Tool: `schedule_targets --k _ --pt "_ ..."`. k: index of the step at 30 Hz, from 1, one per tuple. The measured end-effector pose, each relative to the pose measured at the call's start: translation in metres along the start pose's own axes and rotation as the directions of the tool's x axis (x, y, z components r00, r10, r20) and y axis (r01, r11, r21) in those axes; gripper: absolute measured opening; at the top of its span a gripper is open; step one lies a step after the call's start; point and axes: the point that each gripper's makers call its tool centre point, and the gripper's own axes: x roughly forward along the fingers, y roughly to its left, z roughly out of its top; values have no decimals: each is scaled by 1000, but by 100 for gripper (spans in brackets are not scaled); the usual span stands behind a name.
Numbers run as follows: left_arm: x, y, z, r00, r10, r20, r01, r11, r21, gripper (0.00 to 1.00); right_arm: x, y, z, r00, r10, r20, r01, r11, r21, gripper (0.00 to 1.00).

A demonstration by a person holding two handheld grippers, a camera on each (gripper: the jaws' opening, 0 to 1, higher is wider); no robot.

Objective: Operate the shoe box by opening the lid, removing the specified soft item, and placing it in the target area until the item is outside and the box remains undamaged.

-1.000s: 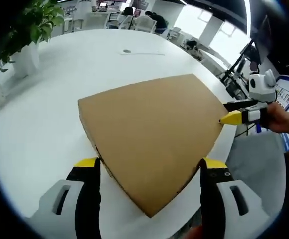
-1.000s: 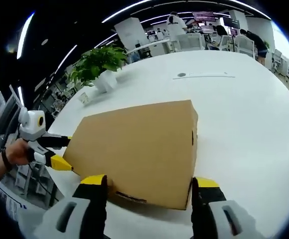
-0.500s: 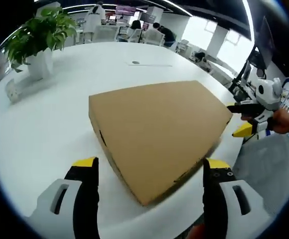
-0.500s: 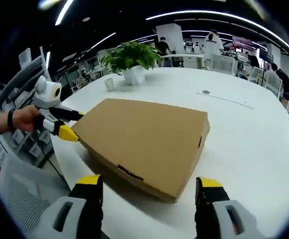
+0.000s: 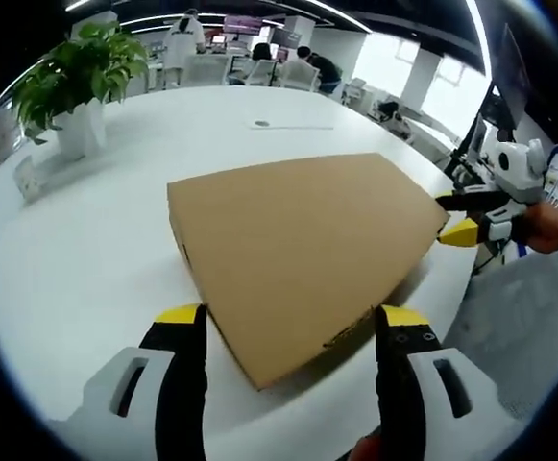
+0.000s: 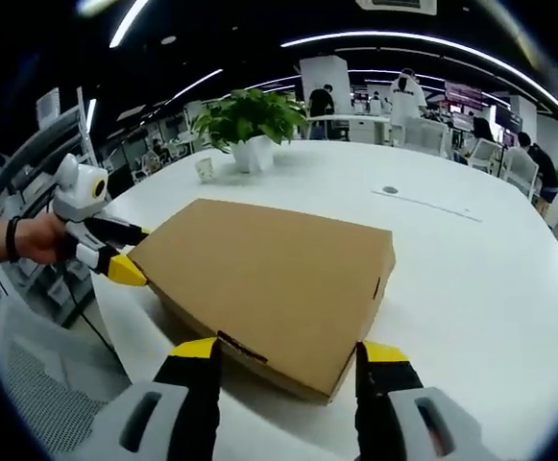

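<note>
In the left gripper view, the left tongs [image 5: 291, 322] stand wide open with nothing held; their yellow-tipped jaws rise on either side of the near corner of the shoe box [image 5: 298, 245]. The box is plain brown cardboard with its lid shut, lying flat on the white bench [image 5: 77, 250]. At the box's far right corner the right tongs [image 5: 456, 216] come in, held by a hand [image 5: 552, 229], with one black jaw above and one yellow-tipped jaw below, parted, right at the corner's edge. A potted plant [image 5: 77, 82] stands at the far left of the bench, with a small white object [image 5: 26, 179] near it. People sit at desks in the office behind.

In the right gripper view, the right tongs [image 6: 288, 351] are also spread wide and empty, their jaws flanking the box's [image 6: 269, 279] near edge, where a small slot shows in the side wall. The left tongs [image 6: 128, 254] meet the box's left corner, held by a hand [image 6: 29, 240]; their jaws are apart, though whether they touch the cardboard cannot be told. The plant [image 6: 250, 120] stands beyond the box on the bench [image 6: 471, 279].
</note>
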Motion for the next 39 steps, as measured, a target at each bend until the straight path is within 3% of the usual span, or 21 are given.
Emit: schedule_targets --k 13,29,30,32,35,39 --pt "-22 -4 14 997 13 73 -9 999 -52 64 -15 1 21 999 -19 48 19 1000 -9 52" --pt "-42 -10 42 985 16 171 4 994 -111 66 -33 1 58 992 1 128 8 997 -71 49" --pt "-45 -11 44 984 14 179 8 993 -121 65 -31 12 66 989 62 138 -44 990 -133 42" --pt "-47 -11 49 979 14 203 13 991 -134 65 -29 27 69 986 103 128 -80 981 -175 33" --pt "-47 -11 51 978 14 208 14 991 -133 65 -18 43 73 985 130 113 -96 958 -270 40" --pt "-45 -11 51 977 24 214 9 988 -153 66 -2 51 64 988 124 87 -99 963 -250 45"
